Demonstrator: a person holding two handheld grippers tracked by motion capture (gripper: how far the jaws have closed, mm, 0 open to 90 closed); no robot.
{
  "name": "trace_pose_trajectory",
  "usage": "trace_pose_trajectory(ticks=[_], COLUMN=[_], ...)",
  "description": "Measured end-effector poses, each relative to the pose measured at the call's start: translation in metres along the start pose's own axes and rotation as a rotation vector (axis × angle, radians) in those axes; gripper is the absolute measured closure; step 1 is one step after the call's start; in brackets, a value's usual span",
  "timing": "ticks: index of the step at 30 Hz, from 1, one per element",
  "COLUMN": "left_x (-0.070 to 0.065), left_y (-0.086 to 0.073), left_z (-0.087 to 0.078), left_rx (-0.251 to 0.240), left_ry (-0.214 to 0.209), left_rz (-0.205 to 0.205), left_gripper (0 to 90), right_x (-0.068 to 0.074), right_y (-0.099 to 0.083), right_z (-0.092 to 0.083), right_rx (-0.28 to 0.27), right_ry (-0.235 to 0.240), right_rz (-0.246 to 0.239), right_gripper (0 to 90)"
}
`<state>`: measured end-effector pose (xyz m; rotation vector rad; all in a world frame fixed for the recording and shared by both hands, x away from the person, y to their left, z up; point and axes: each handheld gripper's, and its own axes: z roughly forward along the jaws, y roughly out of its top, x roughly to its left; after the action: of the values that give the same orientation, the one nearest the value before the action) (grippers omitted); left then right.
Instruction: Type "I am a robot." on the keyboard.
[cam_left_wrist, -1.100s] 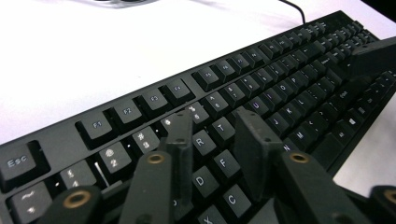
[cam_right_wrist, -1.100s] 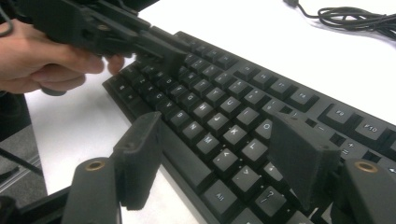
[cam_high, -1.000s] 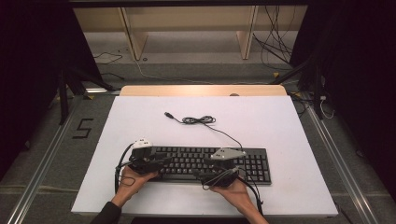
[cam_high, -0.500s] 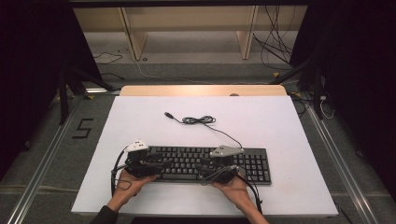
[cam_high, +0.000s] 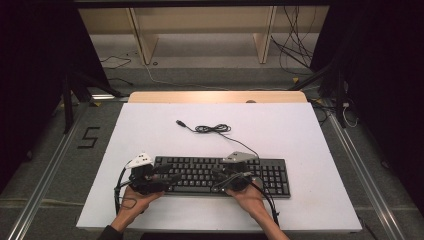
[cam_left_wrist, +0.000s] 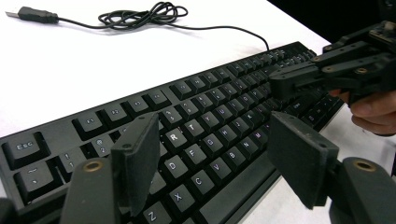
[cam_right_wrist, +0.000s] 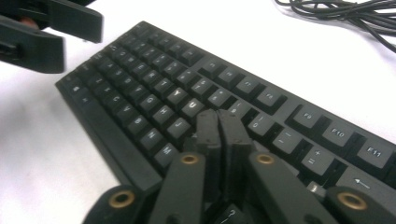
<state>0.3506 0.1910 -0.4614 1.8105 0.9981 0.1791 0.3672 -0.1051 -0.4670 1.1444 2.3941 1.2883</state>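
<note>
Since a second back, the left tool (cam_high: 167, 176) has slid a bit inward along the keyboard (cam_high: 272, 172) and its jaws have just been opening, nothing between them; the right tool (cam_right_wrist: 218, 133) has just been closing, and its jaws are now pressed together, empty, tip down over the keys right of the middle. Looks like typing: a shut tool makes one narrow poker for single keys. The keyboard lies flat near the front edge of the white desk (cam_high: 150, 125), long axis left-right, its cable (cam_high: 212, 129) coiled behind it.
</note>
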Motion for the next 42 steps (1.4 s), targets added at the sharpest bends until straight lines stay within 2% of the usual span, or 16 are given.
trace_pose_trajectory(ticks=[8, 17, 31, 37, 42], left_x=[-0.003, -0.006, -0.006, -0.006, -0.006], left_y=[-0.003, -0.007, -0.010, -0.011, -0.012], left_z=[-0.004, -0.008, -0.014, -0.016, -0.018], left_rx=[-0.005, -0.007, -0.014, -0.017, -0.023], left_ry=[-0.003, -0.005, -0.012, -0.009, -0.005], left_rz=[0.009, 0.031, 0.028, 0.024, 0.025], left_gripper=[33.5, 32.1, 31.4, 31.4, 31.4], right_x=[-0.006, -0.006, -0.004, -0.001, -0.002], right_y=[0.003, 0.005, 0.005, 0.003, 0.003], right_z=[0.007, 0.018, 0.025, 0.027, 0.027], right_rx=[0.016, 0.040, 0.062, 0.070, 0.068], right_ry=[-0.025, -0.037, -0.050, -0.067, -0.065], right_rz=[0.011, 0.016, 0.016, -0.013, -0.002], right_gripper=[90.0, 90.0, 90.0, 90.0, 90.0])
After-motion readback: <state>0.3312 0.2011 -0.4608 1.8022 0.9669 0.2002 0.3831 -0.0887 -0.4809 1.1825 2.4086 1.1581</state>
